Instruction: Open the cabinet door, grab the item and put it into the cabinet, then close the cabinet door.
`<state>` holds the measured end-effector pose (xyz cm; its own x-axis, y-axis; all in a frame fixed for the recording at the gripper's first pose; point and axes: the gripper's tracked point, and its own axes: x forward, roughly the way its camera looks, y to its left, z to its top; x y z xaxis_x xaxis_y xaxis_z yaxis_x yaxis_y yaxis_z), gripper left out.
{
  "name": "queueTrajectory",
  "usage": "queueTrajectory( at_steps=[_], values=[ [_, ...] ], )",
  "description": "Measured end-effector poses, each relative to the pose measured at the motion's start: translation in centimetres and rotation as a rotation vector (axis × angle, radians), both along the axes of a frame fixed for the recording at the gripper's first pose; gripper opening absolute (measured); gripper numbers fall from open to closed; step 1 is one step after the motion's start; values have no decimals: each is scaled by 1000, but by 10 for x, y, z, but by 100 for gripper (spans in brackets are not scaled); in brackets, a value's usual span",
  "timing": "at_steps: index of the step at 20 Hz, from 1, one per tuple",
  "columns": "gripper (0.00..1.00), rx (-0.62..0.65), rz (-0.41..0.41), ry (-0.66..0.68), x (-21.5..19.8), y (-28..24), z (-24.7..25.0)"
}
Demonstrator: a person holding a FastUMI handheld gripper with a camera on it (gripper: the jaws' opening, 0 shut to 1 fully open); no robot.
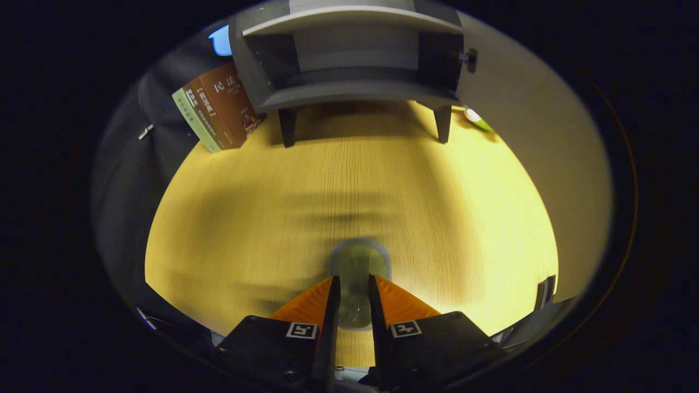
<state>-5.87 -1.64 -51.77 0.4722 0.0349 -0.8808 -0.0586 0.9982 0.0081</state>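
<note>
Pale wood-grain bench (437, 218): we are looking across it from low over its near part, and we are listing what is standing on it.

Item one, gripper (354, 297): we are seeing its two fingers drawn close together, clenching a clear, greenish, round-topped item (357, 267) between them. Both fingers are pressing on its sides; its top is poking out just ahead of the fingertips. We cannot tell exactly what kind of object it is, as it is blurred.

Item two, grey cabinet (349, 93): it is standing on short legs well beyond the fingers, straight ahead. Its door (437, 57) is hanging open at the right, a small dark knob (471, 59) showing on it, and we are seeing grey shelves inside.

Item three, books (221, 109): brown and pale-green covers, leaning beside the cabinet's left wall, ahead and to the left of the fingers.

Item four, small green and white object (478, 120): it is lying on the bench just right of the cabinet's right leg, too small to identify.
</note>
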Motion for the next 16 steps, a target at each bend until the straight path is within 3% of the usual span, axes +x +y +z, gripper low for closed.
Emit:
queueTrajectory(
  at_steps=[5,9,10,11,12,16],
  values=[
    [34,-15,0,90,-11,-5,-27],
    [39,-50,34,51,-9,-4,-21],
    [19,-71,51,71,-6,-4,-27],
    [19,-76,52,61,-5,-5,-24],
    [9,-77,51,67,-4,-6,-25],
    [9,-70,25,75,-4,-5,-16]
  ],
)
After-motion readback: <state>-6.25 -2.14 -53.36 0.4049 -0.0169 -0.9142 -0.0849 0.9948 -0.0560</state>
